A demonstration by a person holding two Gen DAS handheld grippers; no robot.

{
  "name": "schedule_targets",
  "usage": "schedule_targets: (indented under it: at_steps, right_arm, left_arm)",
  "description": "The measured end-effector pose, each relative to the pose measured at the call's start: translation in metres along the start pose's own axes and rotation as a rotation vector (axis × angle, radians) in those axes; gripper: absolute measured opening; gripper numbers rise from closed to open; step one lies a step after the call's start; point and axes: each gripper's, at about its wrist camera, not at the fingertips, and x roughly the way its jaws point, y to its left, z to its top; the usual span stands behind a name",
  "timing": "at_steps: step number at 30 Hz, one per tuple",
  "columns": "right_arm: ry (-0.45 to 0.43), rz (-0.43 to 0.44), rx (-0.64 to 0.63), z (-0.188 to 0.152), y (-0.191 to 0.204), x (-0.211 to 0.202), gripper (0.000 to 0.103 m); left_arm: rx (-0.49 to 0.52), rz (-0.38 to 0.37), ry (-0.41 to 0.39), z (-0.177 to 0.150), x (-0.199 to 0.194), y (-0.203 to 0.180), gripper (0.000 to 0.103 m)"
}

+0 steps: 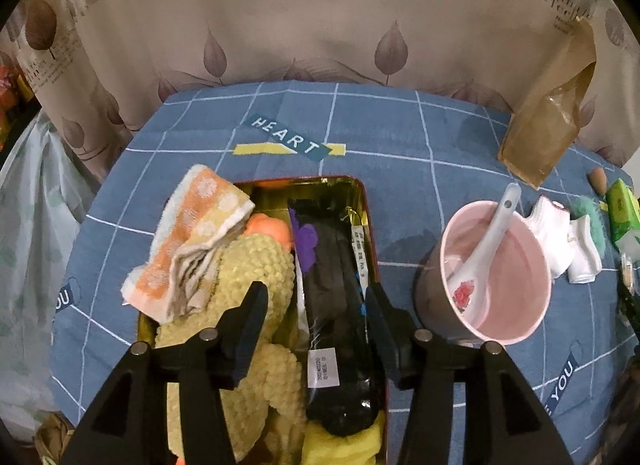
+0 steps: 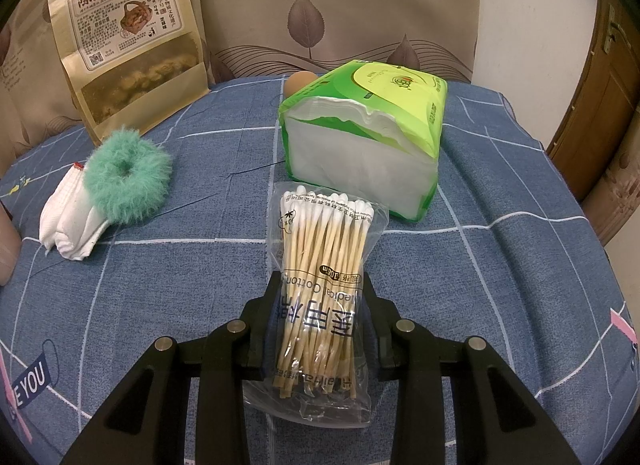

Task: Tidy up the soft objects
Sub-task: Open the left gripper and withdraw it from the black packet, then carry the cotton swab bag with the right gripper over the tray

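One tissue pack [image 2: 362,137] just beyond swab packet [image 2: 326,289].

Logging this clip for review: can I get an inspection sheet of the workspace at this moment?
Surface: blue checked cloth covers the table.
Job's things: tin box holds orange towel, yellow knit piece and dark packaged item; green fluffy scrunchie rests partly on white socks; tissue pack is torn open.
Clutter: pink cup with white spoon; snack pouch leaning on the curtain; egg-like brown object behind the tissues.
Grippers: left gripper open above the tin; right gripper shut on cotton swab pack.
Cables: nothing seen.
Surroundings: leaf-print curtain, wooden door.
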Motion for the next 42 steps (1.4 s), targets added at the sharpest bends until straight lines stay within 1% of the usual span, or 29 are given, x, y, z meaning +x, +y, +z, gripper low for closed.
schedule_targets:
  at_steps: [6, 9, 18, 21, 27, 33, 37, 40, 42]
  right_arm:
    - [0.000, -0.002, -0.002, 0.000, 0.000, 0.000, 0.032]
    - [-0.001, -0.008, -0.008, -0.001, 0.000, 0.000, 0.033]
    - [0.000, 0.018, 0.008, -0.001, -0.001, 0.000, 0.034]
    - [0.001, 0.008, -0.001, -0.002, 0.000, 0.001, 0.031]
    - [0.026, -0.005, -0.001, -0.004, 0.008, -0.001, 0.028]
    - [0.047, 0.018, -0.012, 0.001, 0.036, -0.008, 0.028]
    - [0.021, 0.073, -0.022, 0.011, 0.068, -0.030, 0.028]
    - [-0.015, 0.122, -0.059, 0.024, 0.098, -0.051, 0.028]
    - [-0.035, 0.158, -0.086, 0.031, 0.119, -0.065, 0.028]
  left_arm:
    - [-0.008, -0.007, -0.027, -0.006, -0.019, 0.007, 0.052]
    - [-0.011, -0.003, -0.047, -0.014, -0.032, 0.011, 0.052]
    - [-0.016, 0.010, -0.113, -0.045, -0.067, 0.029, 0.052]
    - [-0.033, 0.014, -0.125, -0.053, -0.071, 0.041, 0.053]
    - [-0.062, 0.027, -0.118, -0.067, -0.067, 0.064, 0.053]
    - [-0.096, 0.040, -0.114, -0.081, -0.061, 0.088, 0.053]
    - [-0.125, 0.043, -0.126, -0.091, -0.060, 0.103, 0.053]
    - [-0.138, 0.050, -0.131, -0.094, -0.060, 0.110, 0.053]
    - [-0.151, 0.041, -0.141, -0.094, -0.062, 0.114, 0.054]
